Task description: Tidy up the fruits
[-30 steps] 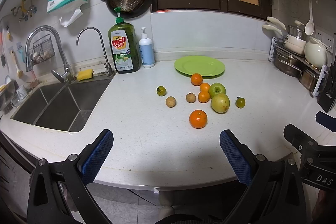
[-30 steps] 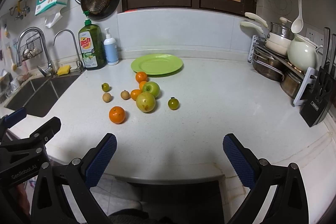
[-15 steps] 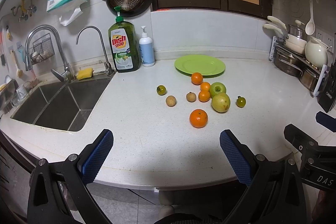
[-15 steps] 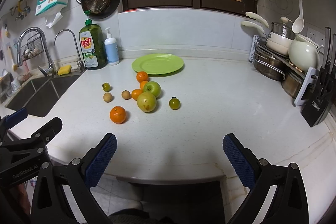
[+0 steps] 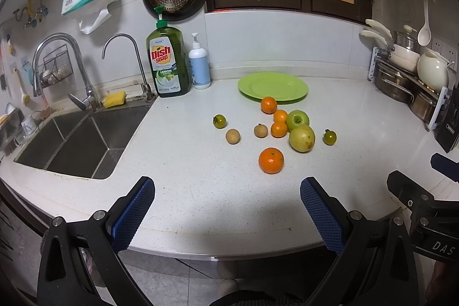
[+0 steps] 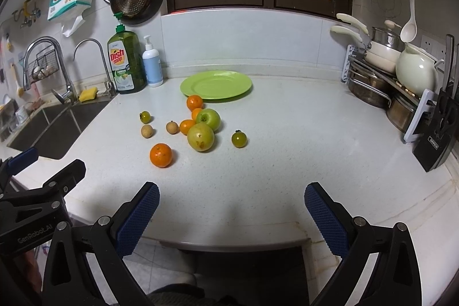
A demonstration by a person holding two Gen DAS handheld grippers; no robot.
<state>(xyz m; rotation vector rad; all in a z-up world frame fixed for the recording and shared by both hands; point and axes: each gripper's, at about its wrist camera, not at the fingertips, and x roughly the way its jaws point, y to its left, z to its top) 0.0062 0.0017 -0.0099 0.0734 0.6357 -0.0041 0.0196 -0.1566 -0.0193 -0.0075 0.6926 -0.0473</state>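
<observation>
Several fruits lie loose on the white counter in front of an empty green plate (image 5: 272,86) (image 6: 216,84). Nearest is a large orange (image 5: 271,160) (image 6: 161,155). Behind it are a yellow-green guava (image 5: 301,138) (image 6: 200,137), a green apple (image 5: 297,120) (image 6: 208,119), small oranges (image 5: 278,129), two brown longans (image 5: 232,136) and two green tomatoes (image 5: 330,137) (image 6: 239,139). My left gripper (image 5: 228,201) is open and empty at the counter's front edge. My right gripper (image 6: 231,202) is open and empty beside it, to the right.
A steel sink (image 5: 71,142) with taps is at the left. A dish soap bottle (image 5: 167,65) and a pump bottle (image 5: 199,66) stand at the back wall. A pot rack (image 6: 384,76) and a knife block (image 6: 439,134) stand at the right.
Both grippers have edged slightly towards the counter. The fruits and plate have not moved.
</observation>
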